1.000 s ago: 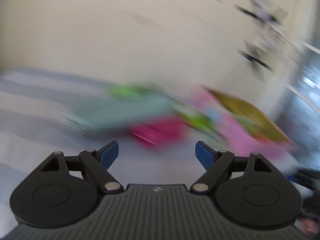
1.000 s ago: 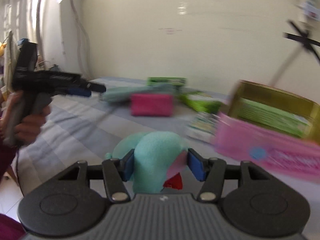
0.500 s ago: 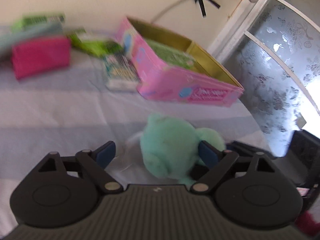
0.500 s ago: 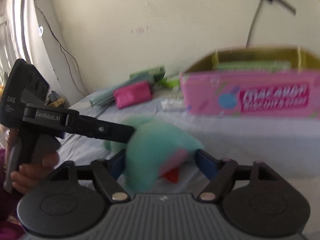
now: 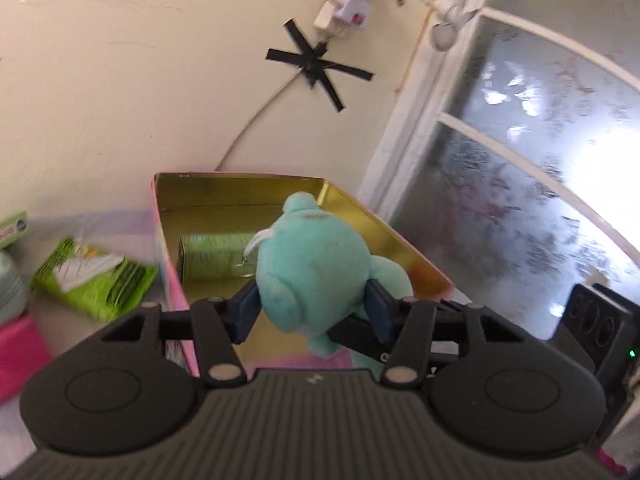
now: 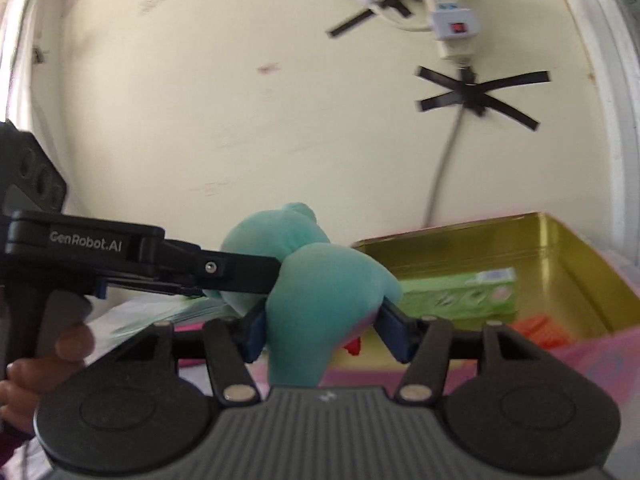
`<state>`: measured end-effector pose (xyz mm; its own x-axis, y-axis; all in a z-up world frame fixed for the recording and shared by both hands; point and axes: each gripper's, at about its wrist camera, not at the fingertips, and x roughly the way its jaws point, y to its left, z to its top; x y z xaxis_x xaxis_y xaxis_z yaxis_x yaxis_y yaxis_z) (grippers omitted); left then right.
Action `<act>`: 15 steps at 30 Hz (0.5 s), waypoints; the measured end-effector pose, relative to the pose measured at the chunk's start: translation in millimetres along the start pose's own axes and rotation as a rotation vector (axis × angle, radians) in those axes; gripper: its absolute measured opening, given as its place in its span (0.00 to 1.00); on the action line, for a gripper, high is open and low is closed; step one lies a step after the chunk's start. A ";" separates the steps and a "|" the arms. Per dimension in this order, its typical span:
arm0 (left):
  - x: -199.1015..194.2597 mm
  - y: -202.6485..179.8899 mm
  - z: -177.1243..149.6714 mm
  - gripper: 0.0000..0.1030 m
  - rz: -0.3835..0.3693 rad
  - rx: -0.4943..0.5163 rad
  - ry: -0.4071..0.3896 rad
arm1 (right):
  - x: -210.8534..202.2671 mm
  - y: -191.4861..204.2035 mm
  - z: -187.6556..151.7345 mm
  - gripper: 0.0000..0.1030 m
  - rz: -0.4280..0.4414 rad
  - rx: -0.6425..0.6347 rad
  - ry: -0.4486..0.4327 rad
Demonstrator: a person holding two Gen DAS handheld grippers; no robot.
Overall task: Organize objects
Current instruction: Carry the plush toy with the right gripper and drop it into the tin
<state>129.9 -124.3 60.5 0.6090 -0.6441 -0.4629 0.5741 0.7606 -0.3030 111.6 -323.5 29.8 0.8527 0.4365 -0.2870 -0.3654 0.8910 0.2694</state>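
A teal plush toy [image 5: 312,264] is held in the air by both grippers, just at the near edge of a pink tin box [image 5: 172,276] with a gold inside. My left gripper [image 5: 312,312] is shut on the toy's head. My right gripper [image 6: 326,330] is shut on another part of the toy [image 6: 320,296]. The left gripper's body [image 6: 140,260] comes in from the left in the right wrist view. A green carton [image 5: 212,256] lies inside the box, also seen in the right wrist view [image 6: 456,296].
A green packet [image 5: 96,280] and a pink pouch [image 5: 18,356] lie left of the box on the bed. An orange-red item [image 6: 536,330] lies in the box. A wall with taped cable [image 5: 316,68] stands behind, and a frosted window [image 5: 520,192] at right.
The left gripper has closed on the plush toy. Both grippers have lifted it from the bed up to the open pink box.
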 end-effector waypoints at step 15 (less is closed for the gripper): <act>4.8 27.2 -6.6 0.68 0.155 -0.059 -0.046 | 6.0 -6.2 -20.8 0.73 -0.134 -0.044 -0.095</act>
<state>144.8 -106.2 44.6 0.7129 -0.5204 -0.4701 0.4390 0.8539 -0.2796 111.2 -323.9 7.3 0.9254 0.3018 -0.2291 -0.2604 0.9458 0.1939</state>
